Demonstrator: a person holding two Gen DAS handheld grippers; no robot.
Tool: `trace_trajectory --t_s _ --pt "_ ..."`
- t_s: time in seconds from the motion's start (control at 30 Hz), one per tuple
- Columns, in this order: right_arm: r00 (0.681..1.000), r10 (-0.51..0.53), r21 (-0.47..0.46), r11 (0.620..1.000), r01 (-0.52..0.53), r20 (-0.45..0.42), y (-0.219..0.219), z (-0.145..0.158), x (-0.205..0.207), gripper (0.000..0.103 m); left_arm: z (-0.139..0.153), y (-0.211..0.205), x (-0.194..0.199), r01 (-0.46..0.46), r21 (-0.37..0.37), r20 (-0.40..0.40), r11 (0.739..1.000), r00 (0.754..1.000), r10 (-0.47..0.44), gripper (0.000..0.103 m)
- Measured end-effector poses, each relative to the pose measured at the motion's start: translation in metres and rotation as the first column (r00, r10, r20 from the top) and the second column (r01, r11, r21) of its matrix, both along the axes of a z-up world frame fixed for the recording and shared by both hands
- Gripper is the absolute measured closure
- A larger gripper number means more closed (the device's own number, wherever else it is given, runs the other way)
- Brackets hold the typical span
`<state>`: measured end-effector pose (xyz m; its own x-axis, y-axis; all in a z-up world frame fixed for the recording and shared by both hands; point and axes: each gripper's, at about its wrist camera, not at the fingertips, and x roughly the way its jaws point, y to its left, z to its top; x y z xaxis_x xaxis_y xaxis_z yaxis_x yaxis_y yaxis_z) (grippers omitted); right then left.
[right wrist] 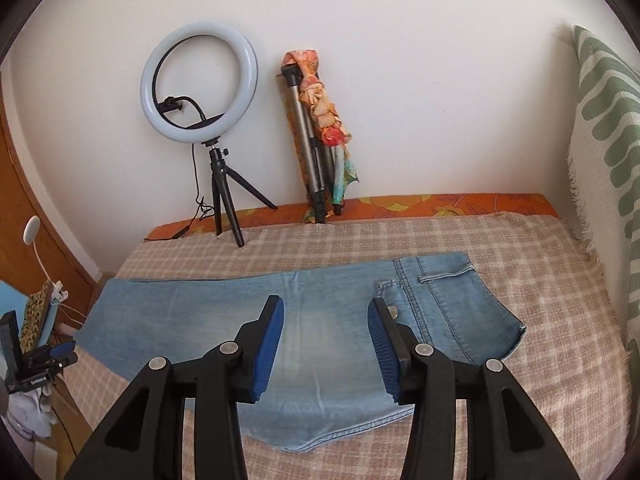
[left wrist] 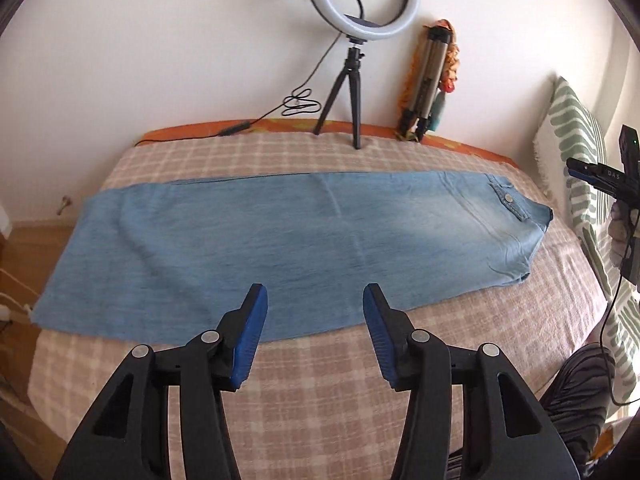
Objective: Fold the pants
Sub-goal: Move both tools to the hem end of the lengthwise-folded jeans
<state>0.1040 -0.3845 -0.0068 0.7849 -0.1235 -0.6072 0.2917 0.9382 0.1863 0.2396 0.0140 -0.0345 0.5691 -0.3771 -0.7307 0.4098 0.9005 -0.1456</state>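
1. Pants (left wrist: 280, 236): light blue washed denim, folded lengthwise into one long flat strip, lying across the checked blanket; waistband end to the right, with a flapped pocket and metal stud (right wrist: 393, 312).
2. Left gripper (left wrist: 315, 320): black plastic arms, ribbed blue pads, round metal pivots; jaws parted, nothing between them, held above the near edge of the pants.
3. Right gripper (right wrist: 326, 332): same make; jaws parted and empty, above the seat area. On its body, seen from the left wrist, white letters read "DAS".
4. Blanket (right wrist: 540, 280): woven beige-and-cream check, fringed edge.
5. Ring light (right wrist: 199, 80): white circular lamp on a small black tripod, cable trailing.
6. Folded tripod (right wrist: 310, 136): grey metal legs, with patterned orange cloth tied alongside, leaning on the wall.
7. Cushion (left wrist: 576, 148): white with green brush-stroke shapes.
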Motion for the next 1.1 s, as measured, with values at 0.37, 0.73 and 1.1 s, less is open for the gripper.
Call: trace_trajectory --t_s 0.37,0.73,1.1 --pt "0.978 0.207 -0.089 0.974 -0.208 -0.021 0.115 -0.001 0.061 0.036 -0.039 0.153 0.016 -0.341 -0.092 -0.115 0.936 0.937 0.330 0.041" --pt "0.941 0.324 -0.089 0.939 -0.333 -0.098 0.194 -0.036 0.121 0.033 -0.091 0.277 0.057 -0.619 -0.278 -0.324 0.735 0.781 0.535 0.036" --pt "0.907 0.390 -0.075 0.911 -0.405 -0.159 0.248 -0.063 0.165 0.033 -0.134 0.331 0.098 -0.746 -0.328 -0.483 0.580 0.660 0.576 0.036"
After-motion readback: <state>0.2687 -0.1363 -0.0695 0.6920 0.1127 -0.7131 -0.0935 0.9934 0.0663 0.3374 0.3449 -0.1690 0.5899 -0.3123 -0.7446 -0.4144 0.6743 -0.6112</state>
